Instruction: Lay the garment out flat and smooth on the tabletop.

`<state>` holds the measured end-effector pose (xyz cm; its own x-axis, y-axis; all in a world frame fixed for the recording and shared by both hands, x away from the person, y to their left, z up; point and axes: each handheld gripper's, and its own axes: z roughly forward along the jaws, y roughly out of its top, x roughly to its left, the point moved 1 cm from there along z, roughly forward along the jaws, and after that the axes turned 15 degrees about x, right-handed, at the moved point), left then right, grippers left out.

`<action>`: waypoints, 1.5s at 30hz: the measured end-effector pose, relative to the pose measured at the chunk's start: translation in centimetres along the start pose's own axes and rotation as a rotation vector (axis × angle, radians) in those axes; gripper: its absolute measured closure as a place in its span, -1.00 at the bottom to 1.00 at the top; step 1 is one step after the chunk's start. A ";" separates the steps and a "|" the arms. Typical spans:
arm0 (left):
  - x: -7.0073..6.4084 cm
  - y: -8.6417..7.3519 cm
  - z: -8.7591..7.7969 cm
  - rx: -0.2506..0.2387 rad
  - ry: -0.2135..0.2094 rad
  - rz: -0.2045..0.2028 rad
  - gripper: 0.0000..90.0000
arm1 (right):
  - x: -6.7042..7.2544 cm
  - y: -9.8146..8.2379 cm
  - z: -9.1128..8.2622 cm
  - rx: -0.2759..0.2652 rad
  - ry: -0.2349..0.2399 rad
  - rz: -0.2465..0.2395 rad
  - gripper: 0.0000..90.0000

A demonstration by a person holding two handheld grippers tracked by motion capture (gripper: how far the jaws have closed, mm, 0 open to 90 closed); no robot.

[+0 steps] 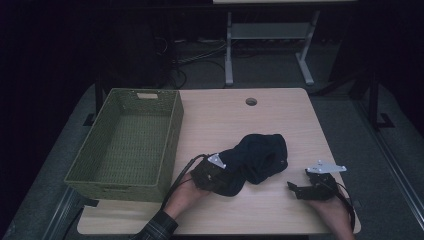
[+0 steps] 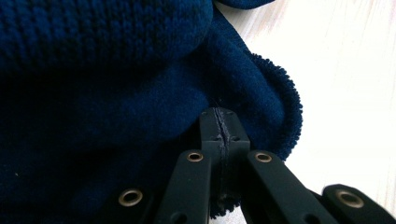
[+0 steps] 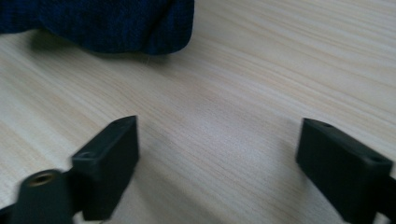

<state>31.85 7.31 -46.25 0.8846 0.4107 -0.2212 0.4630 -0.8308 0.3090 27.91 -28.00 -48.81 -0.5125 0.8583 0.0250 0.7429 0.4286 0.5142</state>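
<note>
A dark blue knitted cloth [image 1: 260, 155] lies crumpled on the wooden table [image 1: 225, 115], near its front middle. My left gripper [image 1: 220, 174] sits at the cloth's left end. In the left gripper view the cloth [image 2: 116, 93] bulges over my left gripper [image 2: 219, 116], whose jaws are pressed together on a fold of its fleecy edge. My right gripper [image 1: 294, 190] rests low over the table to the right of the cloth, apart from it. In the right gripper view my right gripper [image 3: 217, 140] stands open over bare wood, with the cloth [image 3: 107, 23] a short way ahead.
A green woven basket [image 1: 172, 135] stands on the left part of the table, beside the cloth. A round cable hole [image 1: 251, 101] is near the table's far edge. Beyond the table, a white desk frame [image 1: 229, 50] stands on the dark floor.
</note>
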 end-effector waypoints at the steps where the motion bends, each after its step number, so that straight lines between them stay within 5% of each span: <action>1: 0.0 0.0 0.0 0.001 -0.002 0.003 1.00 | 0.1 0.0 -0.1 0.005 0.002 -0.001 -0.62; 7: 0.2 0.0 0.0 0.002 -0.015 0.008 1.00 | 0.5 -0.2 -1.2 -0.011 0.036 0.007 -0.49; 13: -0.3 0.1 0.0 0.012 0.023 0.019 1.00 | 0.5 0.5 -2.5 -0.052 0.081 0.000 -0.46; 22: -0.2 0.1 0.0 0.008 0.016 0.005 1.00 | -0.5 2.1 -3.8 -0.096 0.147 -0.012 -0.42; 28: -0.8 0.2 0.0 0.016 0.064 0.009 1.00 | 0.0 3.7 -3.8 -0.103 0.161 -0.061 -0.42; 40: -0.6 0.1 0.0 0.007 0.046 0.017 1.00 | 0.6 6.0 -2.0 -0.063 0.202 -0.105 -0.43; 45: -0.5 0.1 0.0 0.004 0.040 0.009 1.00 | 0.5 6.5 -1.2 -0.072 0.247 -0.126 -0.10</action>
<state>31.41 7.04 -46.14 0.8904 0.4175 -0.1815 0.4547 -0.8362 0.3068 31.95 -25.12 -44.39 -0.6946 0.7012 0.1606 0.6388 0.4986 0.5860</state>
